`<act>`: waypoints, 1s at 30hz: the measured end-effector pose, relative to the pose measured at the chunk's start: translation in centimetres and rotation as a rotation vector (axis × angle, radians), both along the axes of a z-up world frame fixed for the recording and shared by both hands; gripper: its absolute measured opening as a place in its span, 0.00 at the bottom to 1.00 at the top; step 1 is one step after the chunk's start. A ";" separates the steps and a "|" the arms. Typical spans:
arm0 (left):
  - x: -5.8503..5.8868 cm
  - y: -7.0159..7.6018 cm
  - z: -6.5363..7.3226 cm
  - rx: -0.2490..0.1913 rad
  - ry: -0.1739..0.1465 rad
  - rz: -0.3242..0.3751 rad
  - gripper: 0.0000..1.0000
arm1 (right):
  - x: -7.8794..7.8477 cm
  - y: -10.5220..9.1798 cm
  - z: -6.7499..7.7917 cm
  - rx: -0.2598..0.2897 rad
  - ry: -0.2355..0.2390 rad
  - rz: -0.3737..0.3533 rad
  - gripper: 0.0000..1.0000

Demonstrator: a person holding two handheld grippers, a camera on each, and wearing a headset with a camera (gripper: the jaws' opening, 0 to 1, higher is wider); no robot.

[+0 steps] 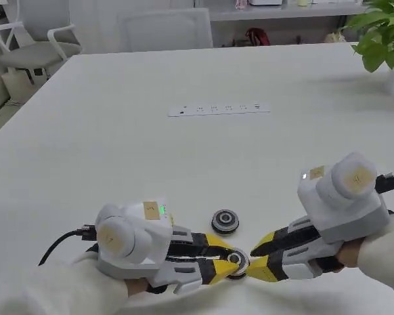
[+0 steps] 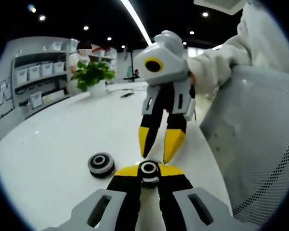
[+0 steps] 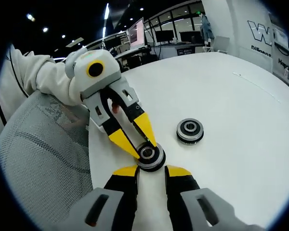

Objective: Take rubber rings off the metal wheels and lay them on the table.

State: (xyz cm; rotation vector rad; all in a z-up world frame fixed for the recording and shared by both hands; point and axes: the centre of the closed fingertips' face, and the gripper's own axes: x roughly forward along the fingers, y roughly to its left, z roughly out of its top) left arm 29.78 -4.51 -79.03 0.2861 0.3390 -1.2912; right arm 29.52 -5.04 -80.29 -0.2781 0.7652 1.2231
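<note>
left tong (image 1: 223,262): clenched on a metal wheel, low at my near edge of the table (image 1: 184,164). In the left gripper view its yellow tips pinch the wheel from either side.
loose wheel (image 1: 224,221): lying flat on the table just beyond the tongs and apart from both. Its dark outer band looks to be on.
held wheel (image 2: 149,172): caught between the left tong's tips, close over the tabletop; I cannot tell whether it rests on it. Its rubber ring (image 3: 160,155) appears seated round the rim.
right tong (image 1: 257,256): released, with its jaws parted. Its tips face the left tong and sit just beside the held wheel. I cannot tell whether they touch it.
step in hand: I judge this as the first ring coming off. My left steadies the wheel while my right lines up on the rubber.
progress: early, by my reading, with both wheels banded and no ring laid down.
next move: I'd set one right tip under the ring's edge and close on rubber alone, not metal. Then I'd peel sideways while the left keeps its grip firm. The band looks snug, so I'd expect the wheel to twist if my pull runs off-axis.
</note>
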 end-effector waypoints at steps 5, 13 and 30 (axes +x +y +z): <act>0.0 0.0 0.0 0.000 0.000 0.000 0.14 | 0.1 0.4 -0.3 -0.013 -0.048 0.029 0.22; 0.0 0.0 0.0 -0.001 0.001 0.002 0.14 | -0.2 0.2 -0.4 -0.011 -0.038 0.041 0.16; 0.0 0.1 0.0 0.000 0.004 0.006 0.14 | 0.1 -0.2 -0.6 -0.035 -0.082 0.058 0.01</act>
